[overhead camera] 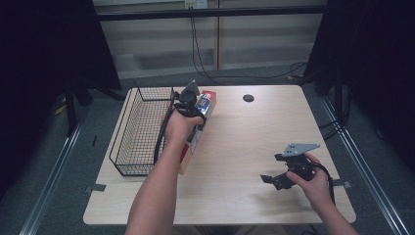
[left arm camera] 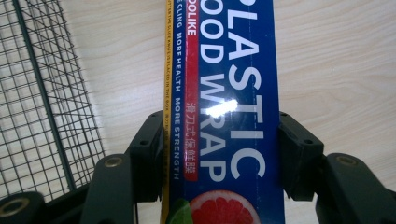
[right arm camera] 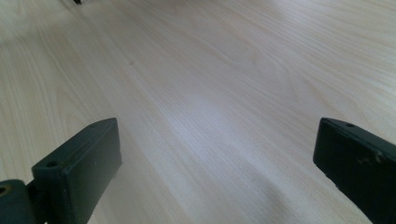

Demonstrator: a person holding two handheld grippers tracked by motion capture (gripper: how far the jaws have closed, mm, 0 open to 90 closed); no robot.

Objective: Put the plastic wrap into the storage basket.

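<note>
Left gripper (left arm camera: 219, 154) clamped on plastic wrap box (left arm camera: 224, 93) beside wire basket (overhead camera: 128, 147), not yet in; right gripper (right arm camera: 215, 172) jaws apart, idle

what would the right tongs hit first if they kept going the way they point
Probably just the bare table: the open right tongs angle down at the wood with nothing between the jaws, though depth is hard to judge.

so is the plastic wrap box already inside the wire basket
No, the plastic wrap box lies on the table beside the wire basket, with the left tongs closed around it.
</note>
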